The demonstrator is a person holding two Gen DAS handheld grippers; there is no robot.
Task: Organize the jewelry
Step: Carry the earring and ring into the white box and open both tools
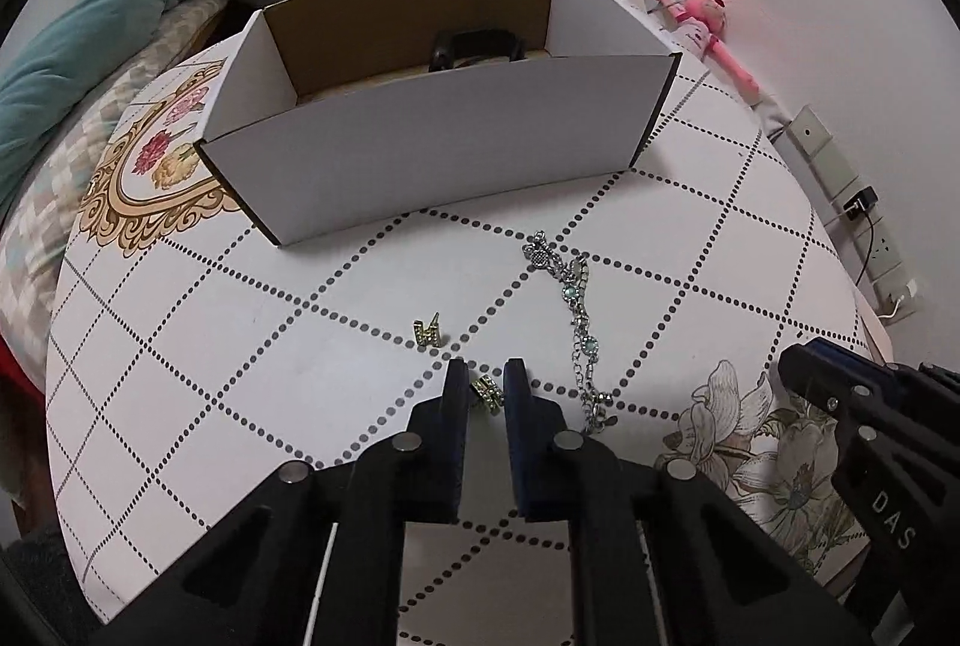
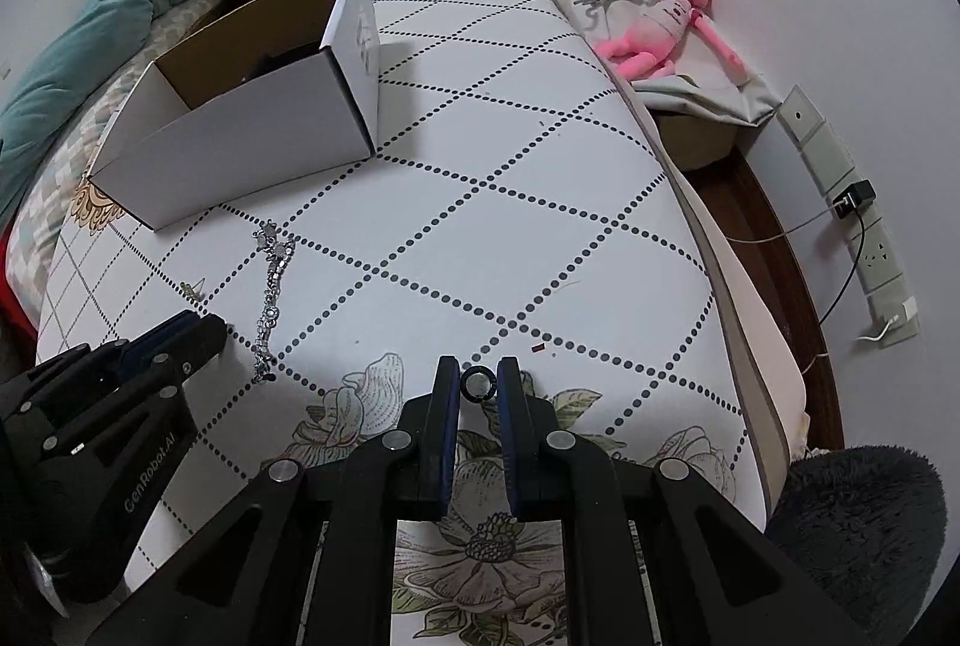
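A white cardboard box [image 1: 432, 147] stands open at the far side of the table; something dark lies inside it. A silver chain bracelet [image 1: 577, 328] lies on the tablecloth in front of the box and also shows in the right wrist view [image 2: 271, 298]. A gold M-shaped earring [image 1: 429, 332] lies to its left. My left gripper [image 1: 487, 389] is shut on a second gold earring [image 1: 487, 392], low over the cloth. My right gripper [image 2: 478, 383] is shut on a small black ring [image 2: 478, 383], over the flower print.
The table has a dotted-diamond cloth [image 2: 492, 178] with its right edge near a wall. A pink plush toy [image 2: 663, 18] lies beyond that edge. A power strip [image 2: 852, 202] hangs on the wall. Teal bedding [image 1: 120, 21] lies to the left.
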